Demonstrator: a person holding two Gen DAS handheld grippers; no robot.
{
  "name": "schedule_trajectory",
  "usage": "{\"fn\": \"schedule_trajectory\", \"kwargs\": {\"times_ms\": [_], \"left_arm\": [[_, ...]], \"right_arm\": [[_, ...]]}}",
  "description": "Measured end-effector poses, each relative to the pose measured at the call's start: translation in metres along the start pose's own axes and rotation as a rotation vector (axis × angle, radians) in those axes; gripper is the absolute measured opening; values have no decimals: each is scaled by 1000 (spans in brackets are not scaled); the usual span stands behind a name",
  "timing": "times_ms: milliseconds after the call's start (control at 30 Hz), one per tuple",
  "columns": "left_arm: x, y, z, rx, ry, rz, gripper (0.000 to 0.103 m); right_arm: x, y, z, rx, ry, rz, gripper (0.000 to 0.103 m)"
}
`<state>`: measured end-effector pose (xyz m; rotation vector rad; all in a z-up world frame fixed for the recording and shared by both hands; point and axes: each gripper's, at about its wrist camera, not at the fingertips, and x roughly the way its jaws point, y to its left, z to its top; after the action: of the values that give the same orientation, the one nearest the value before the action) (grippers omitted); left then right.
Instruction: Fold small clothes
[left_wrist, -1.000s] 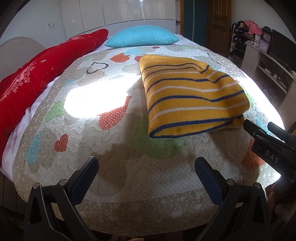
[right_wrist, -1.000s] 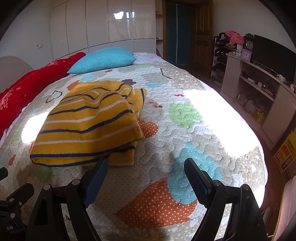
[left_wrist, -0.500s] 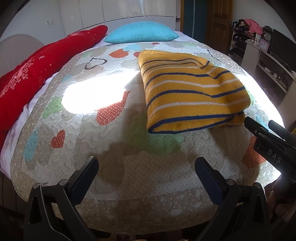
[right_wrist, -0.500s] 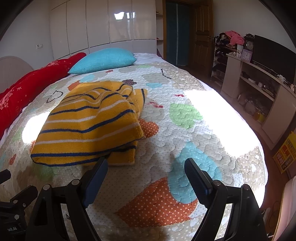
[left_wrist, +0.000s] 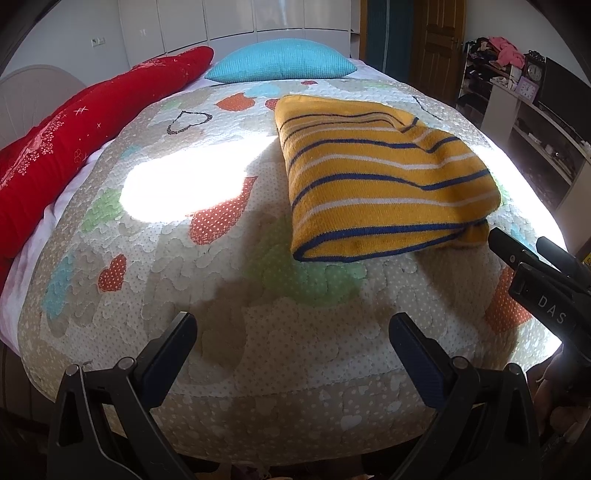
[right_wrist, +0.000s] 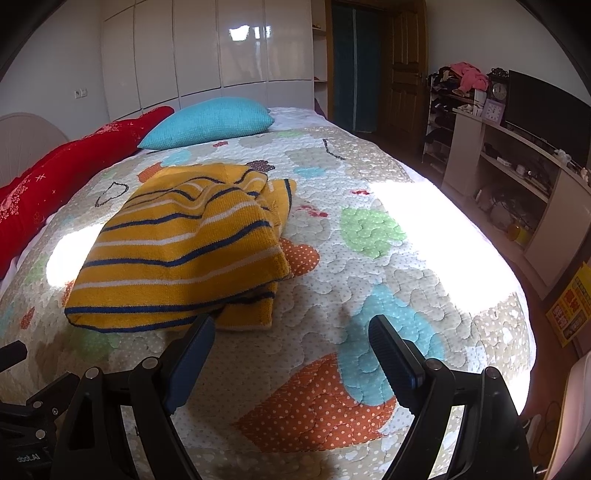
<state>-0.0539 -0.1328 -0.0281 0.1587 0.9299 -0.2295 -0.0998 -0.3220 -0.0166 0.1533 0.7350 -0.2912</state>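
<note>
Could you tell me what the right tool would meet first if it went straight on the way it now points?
Most likely the quilt: the right tool is open and empty, and patterned bedcover fills the gap ahead. The folded yellow striped sweater lies left of that line, near the left finger, though depth is unclear.

Knitted woolly sweater (left_wrist: 384, 177) on matt quilted cotton bedspread (left_wrist: 229, 295); wardrobe doors (right_wrist: 240, 48) glossy.

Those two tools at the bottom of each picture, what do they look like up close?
Each tool, left and right, is a black plastic frame with round silver rivets and two fingers faced with dark blue ribbed pads. White lettering reading DAS marks the right tool's body. No cables show.
</note>
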Motion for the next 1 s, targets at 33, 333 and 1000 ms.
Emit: {"fn": "schedule_trajectory", "kwargs": {"times_ms": [33,333,1000], "left_arm": [[0,0,0,0,1,-1,103],[2,1,-1,-8,10,-6,103],[3,9,1,-30,6,-12,103]], "right_arm": [[0,0,0,-1,0,1,89],[-2,3,-1,-9,-4,6,89],[-2,10,-3,-29,-1,12,90]]}}
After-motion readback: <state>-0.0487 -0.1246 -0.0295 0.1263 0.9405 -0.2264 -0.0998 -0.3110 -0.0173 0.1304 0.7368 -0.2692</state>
